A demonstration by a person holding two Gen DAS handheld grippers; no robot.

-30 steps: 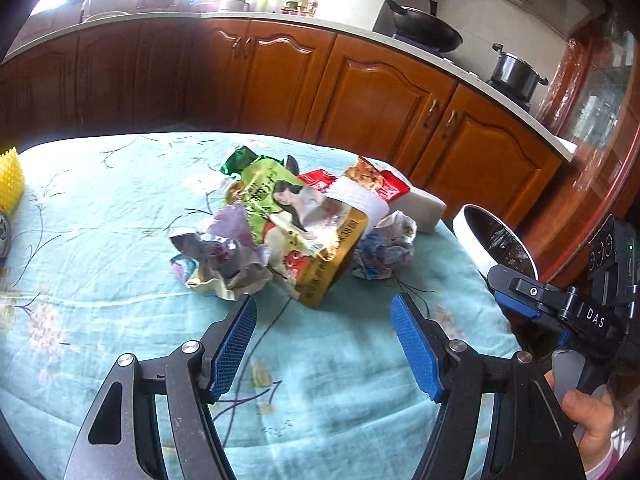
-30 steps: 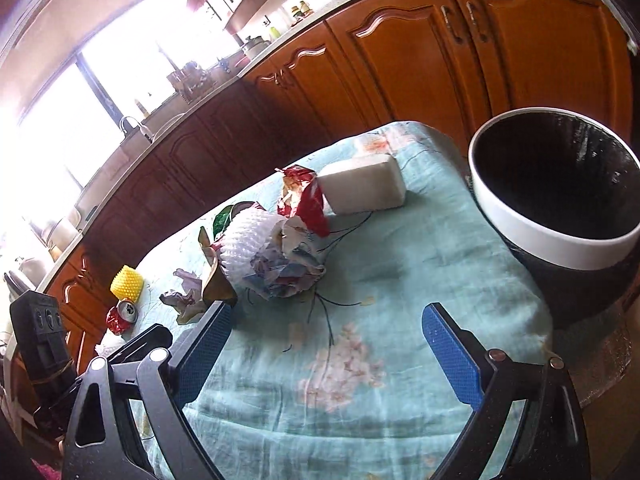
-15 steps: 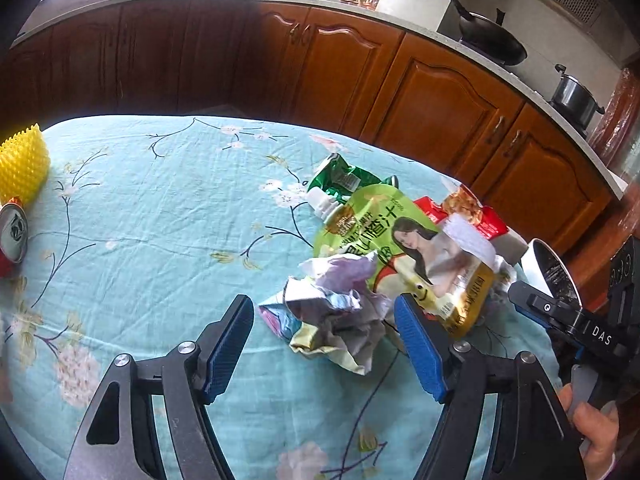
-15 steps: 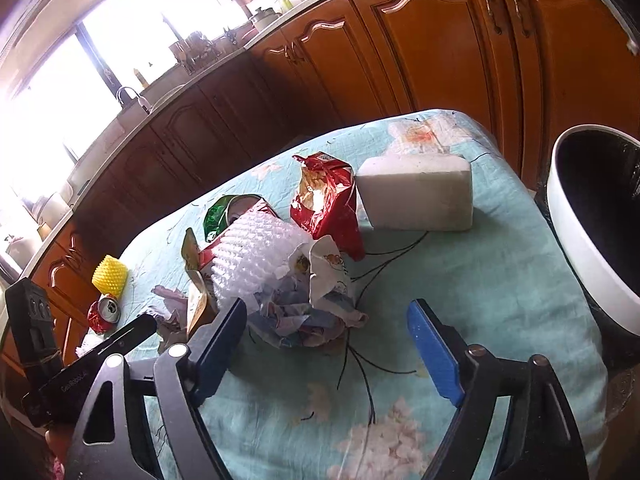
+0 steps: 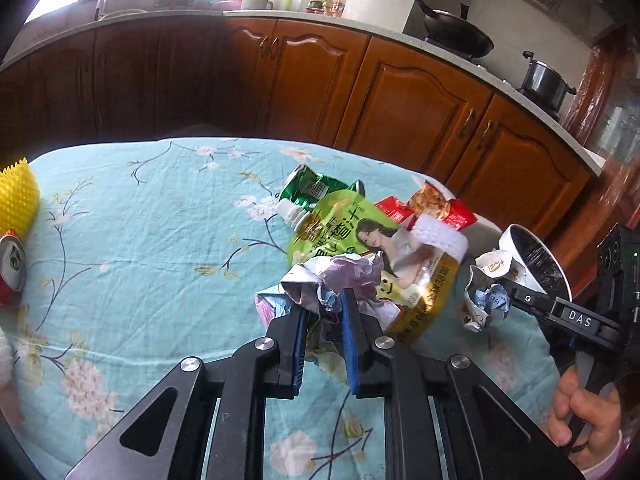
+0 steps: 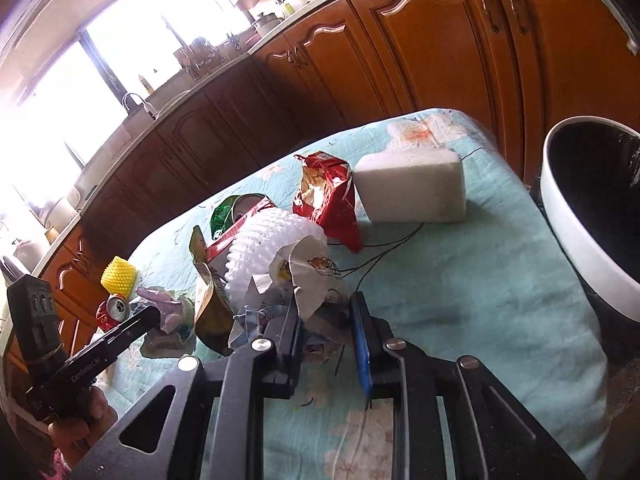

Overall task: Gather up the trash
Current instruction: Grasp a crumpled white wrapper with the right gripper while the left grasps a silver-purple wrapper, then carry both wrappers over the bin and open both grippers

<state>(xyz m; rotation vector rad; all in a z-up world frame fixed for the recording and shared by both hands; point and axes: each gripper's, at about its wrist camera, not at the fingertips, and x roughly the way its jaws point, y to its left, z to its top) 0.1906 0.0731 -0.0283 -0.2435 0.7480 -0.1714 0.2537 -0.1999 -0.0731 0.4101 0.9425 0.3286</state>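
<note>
My left gripper (image 5: pixel 324 314) is closing its jaws, and its blue pads pinch a crumpled purple-and-white wrapper (image 5: pixel 340 276) at the near edge of the trash pile. The jaws of my right gripper (image 6: pixel 326 314) are closing too, with a crumpled white-and-blue paper wad (image 6: pixel 310 276) squeezed between the pads. Both wads still rest on the floral tablecloth (image 5: pixel 160 240). A black bin with a white rim (image 6: pixel 560 208) stands off the table's right end. In the left wrist view the bin (image 5: pixel 516 236) shows behind the right gripper.
The pile holds a green-yellow juice pouch (image 5: pixel 344 232), a red snack bag (image 6: pixel 328 200), white foam netting (image 6: pixel 272 240) and a green wrapper (image 5: pixel 308 188). A white foam block (image 6: pixel 412 188) lies near the bin. A yellow foam net (image 5: pixel 16 200) and red can (image 5: pixel 10 268) sit far left.
Both grippers moved forward up to the pile and went from wide open to nearly shut, the left around the purple wrapper and the right around the paper wad.
</note>
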